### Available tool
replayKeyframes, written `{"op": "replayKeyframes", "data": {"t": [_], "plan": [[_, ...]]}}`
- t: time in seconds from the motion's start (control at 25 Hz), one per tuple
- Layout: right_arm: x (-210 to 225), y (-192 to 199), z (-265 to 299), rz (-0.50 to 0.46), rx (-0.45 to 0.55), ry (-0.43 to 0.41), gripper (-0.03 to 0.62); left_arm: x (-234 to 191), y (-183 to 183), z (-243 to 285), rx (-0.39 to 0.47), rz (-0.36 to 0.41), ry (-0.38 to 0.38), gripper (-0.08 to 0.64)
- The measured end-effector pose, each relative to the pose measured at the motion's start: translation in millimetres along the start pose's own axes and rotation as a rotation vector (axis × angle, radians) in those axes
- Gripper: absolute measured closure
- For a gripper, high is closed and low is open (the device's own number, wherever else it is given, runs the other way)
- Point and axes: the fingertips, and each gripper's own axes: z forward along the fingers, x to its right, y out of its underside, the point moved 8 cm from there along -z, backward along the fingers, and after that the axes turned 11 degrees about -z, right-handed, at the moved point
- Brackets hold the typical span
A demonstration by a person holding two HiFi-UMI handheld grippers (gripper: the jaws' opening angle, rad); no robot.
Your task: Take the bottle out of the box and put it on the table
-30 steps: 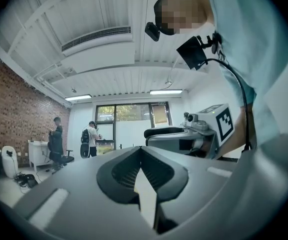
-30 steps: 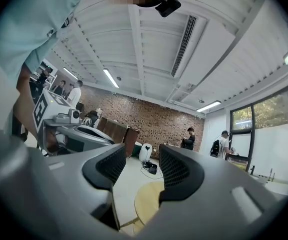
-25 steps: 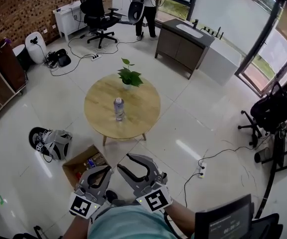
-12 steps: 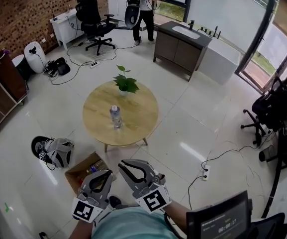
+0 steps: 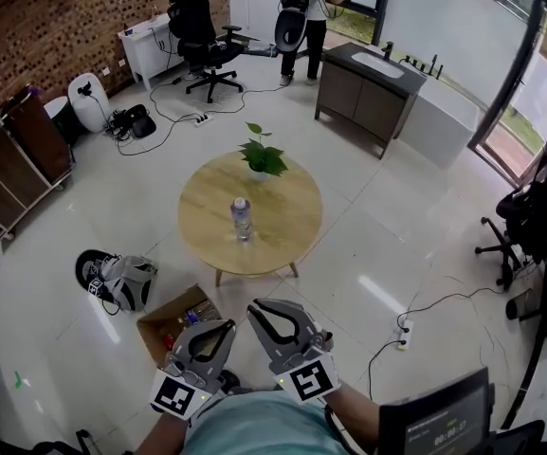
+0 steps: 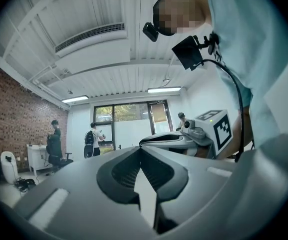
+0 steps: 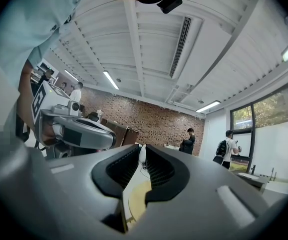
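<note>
A clear bottle (image 5: 242, 218) stands upright on the round wooden table (image 5: 282, 216). The open cardboard box (image 5: 159, 322) lies on the floor left of me, with more bottles (image 5: 192, 317) inside. Both grippers are held close to my chest, level, above the floor between box and table, apart from both. My left gripper (image 5: 226, 327) (image 6: 141, 151) is shut with nothing in it. My right gripper (image 5: 254, 307) (image 7: 142, 148) is closing, with only a thin gap left and nothing between its pads. A strip of the table (image 7: 136, 199) shows through that gap.
A potted plant (image 5: 262, 156) stands at the table's far edge. A grey backpack (image 5: 121, 278) lies left of the box. A power strip and cable (image 5: 406, 330) lie on the floor to the right. A sink cabinet (image 5: 373, 93), office chairs and two people are at the back.
My right gripper's jaws have come together from wide apart to nearly closed. The head view has shifted, so the table and box sit a little further right in the picture.
</note>
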Motion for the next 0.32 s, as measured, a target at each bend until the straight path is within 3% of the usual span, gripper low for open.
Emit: {"op": "replayKeyframes", "data": {"t": [0.32], "plan": [[-3.8,-1.3,-0.5,0.008,0.008,-0.020,0.560,5.0,-2.4,-4.4,0.006,-0.010,-0.025,0.549]]}}
